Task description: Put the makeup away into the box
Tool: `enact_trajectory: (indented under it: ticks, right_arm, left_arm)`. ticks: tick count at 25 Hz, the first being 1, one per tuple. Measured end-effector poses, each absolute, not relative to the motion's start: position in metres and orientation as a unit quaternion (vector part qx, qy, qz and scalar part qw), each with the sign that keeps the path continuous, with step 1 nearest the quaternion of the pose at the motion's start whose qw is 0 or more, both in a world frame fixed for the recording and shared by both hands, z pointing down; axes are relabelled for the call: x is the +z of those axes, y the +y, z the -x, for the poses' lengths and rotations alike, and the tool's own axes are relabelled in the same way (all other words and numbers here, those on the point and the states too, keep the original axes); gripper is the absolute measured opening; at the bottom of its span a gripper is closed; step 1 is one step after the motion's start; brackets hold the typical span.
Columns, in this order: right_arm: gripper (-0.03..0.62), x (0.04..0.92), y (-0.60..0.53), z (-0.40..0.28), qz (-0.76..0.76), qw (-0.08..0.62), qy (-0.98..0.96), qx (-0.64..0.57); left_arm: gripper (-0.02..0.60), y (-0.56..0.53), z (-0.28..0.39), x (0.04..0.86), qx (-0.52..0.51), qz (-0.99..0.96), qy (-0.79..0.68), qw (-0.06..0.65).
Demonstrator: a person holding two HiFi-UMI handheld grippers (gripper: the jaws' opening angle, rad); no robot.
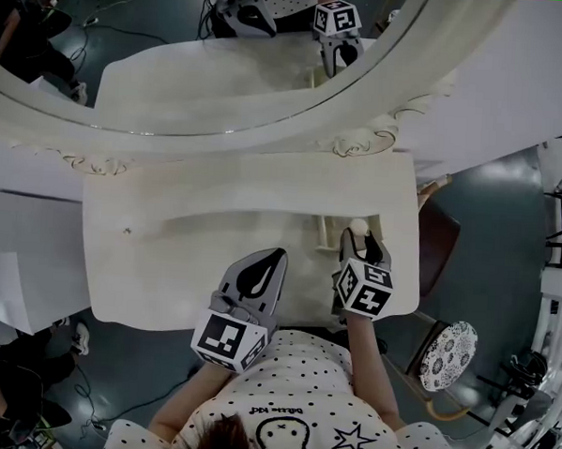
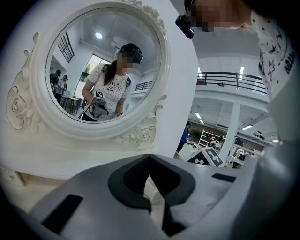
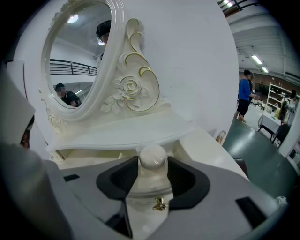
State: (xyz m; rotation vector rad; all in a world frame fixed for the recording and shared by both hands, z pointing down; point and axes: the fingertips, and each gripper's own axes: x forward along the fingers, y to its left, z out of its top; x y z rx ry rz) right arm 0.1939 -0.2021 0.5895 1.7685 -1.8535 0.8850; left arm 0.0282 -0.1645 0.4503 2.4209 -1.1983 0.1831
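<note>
The right tongs (image 3: 153, 169) are standing wide, straddling but not squeezing the round knob (image 3: 153, 154) of the white box (image 3: 143, 211), which is sitting directly ahead on the tabletop (image 1: 167, 255). The left tongs (image 2: 149, 158) are resting shut, empty, farther away.

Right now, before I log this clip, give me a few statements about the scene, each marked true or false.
1. The right gripper has a round white knob between its parted jaws. True.
2. The left gripper is holding a lipstick. False: its jaws are together with nothing between them.
3. A small gold clasp sits on the white box below the knob. True.
4. The mirror at the back of the table has a plain black frame. False: the frame is white, with carved roses and gilt edging.
</note>
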Motion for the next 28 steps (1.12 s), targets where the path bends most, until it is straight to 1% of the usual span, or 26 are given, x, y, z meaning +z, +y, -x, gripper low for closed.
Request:
enact_trajectory:
  ticks: [11, 24, 25, 28]
  right_arm:
    - [0.198, 0.584, -0.202, -0.197, -0.643, 0.202, -0.669, 0.314]
    - [0.195, 0.564, -0.199, -0.205, -0.664, 0.179, -0.667, 0.288]
    - [0.182, 0.563, -0.198, -0.205, -0.664, 0.178, -0.668, 0.286]
    - [0.083, 0.558, -0.196, -0.205, -0.667, 0.178, -0.670, 0.273]
  left_arm:
    - [-0.005, -0.164, -0.029, 0.449, 0.062, -0.873, -0.434, 0.214]
    - [-0.005, -0.159, -0.031, 0.443, 0.057, -0.878, -0.429, 0.205]
    - [-0.005, -0.159, -0.031, 0.442, 0.057, -0.878, -0.428, 0.205]
    - [-0.005, -0.156, -0.032, 0.441, 0.053, -0.879, -0.427, 0.204]
